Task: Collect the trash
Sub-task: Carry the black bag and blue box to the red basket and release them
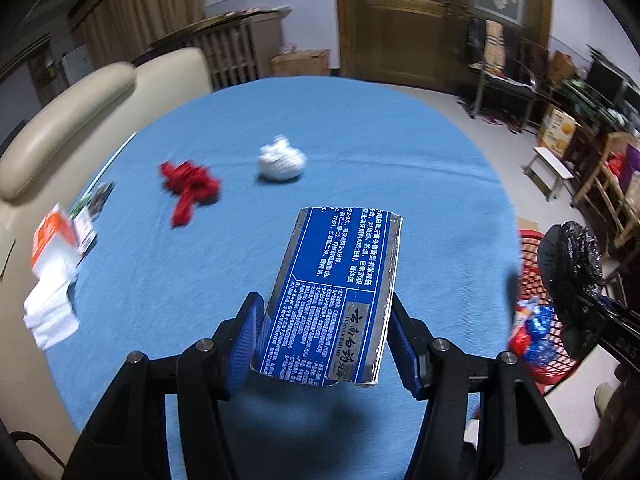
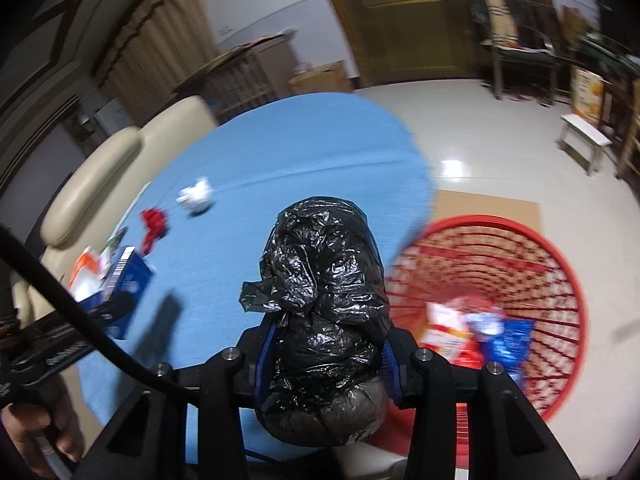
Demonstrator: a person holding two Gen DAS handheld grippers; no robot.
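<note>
My left gripper is shut on a blue toothpaste box, held above the blue tablecloth. My right gripper is shut on a crumpled black plastic bag, near the table's right edge. A red mesh basket stands on the floor right of the table, with several wrappers inside. On the cloth lie a white paper wad and a red wrapper. The black bag also shows at the right of the left wrist view, over the basket.
An orange and white packet and white tissues lie at the table's left edge. A cream sofa stands behind them. A flat cardboard sheet lies under the basket. A hand shows at lower left.
</note>
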